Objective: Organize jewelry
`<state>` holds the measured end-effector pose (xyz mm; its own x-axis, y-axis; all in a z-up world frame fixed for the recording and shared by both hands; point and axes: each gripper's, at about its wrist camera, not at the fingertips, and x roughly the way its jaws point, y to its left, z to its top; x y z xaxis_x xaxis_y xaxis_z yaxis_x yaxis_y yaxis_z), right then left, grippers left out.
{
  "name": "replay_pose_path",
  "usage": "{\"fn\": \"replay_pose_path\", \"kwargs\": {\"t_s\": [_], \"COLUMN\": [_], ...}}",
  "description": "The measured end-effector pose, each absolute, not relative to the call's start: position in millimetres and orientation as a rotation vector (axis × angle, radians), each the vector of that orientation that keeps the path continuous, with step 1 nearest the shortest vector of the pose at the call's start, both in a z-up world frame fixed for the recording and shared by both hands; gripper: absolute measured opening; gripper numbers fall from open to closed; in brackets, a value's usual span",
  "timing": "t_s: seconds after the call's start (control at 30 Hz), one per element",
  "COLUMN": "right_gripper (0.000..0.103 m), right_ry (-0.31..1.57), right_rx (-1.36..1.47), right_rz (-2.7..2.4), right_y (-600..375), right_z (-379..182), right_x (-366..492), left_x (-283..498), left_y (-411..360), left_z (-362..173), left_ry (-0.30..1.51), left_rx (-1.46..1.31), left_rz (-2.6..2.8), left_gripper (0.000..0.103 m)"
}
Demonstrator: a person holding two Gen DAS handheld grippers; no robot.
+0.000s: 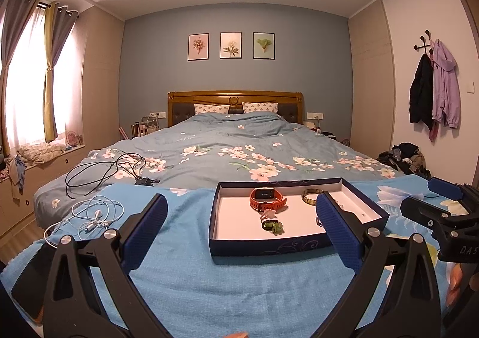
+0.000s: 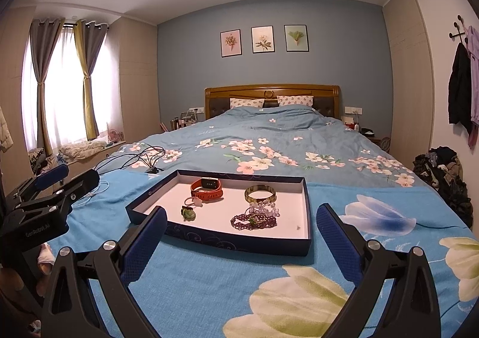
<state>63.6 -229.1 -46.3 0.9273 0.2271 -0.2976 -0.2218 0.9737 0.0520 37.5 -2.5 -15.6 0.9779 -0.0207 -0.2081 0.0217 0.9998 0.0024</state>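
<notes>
left hand-held gripper (image 1: 242, 227) hides bead bracelets (image 2: 254, 216).

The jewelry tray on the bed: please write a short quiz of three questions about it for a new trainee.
1. True or false: the orange watch lies inside the tray.
2. Which item lies nearest the green bangle? A) clear bead bracelet B) white earphones C) black cable
3. Fill in: both the left gripper and the right gripper are ____.

Key: 1 true; 2 A; 3 open
</notes>
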Motion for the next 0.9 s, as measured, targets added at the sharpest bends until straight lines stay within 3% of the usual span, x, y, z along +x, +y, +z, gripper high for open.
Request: {"fn": "replay_pose_path", "kwargs": {"t_s": [0.9], "right_gripper": [0.097], "right_ry": [0.299], "right_rx": [0.02], "right_rz": [0.229], "right_y": [-228.7], "right_z": [-44.0], "right_x": [66.9], "left_x": [36.2], "left_y": [-6.7], "left_z": [-16.5], "left_ry": [0.166], "left_rx": [0.057], "left_rz": [0.028], "left_gripper": [0.097]}}
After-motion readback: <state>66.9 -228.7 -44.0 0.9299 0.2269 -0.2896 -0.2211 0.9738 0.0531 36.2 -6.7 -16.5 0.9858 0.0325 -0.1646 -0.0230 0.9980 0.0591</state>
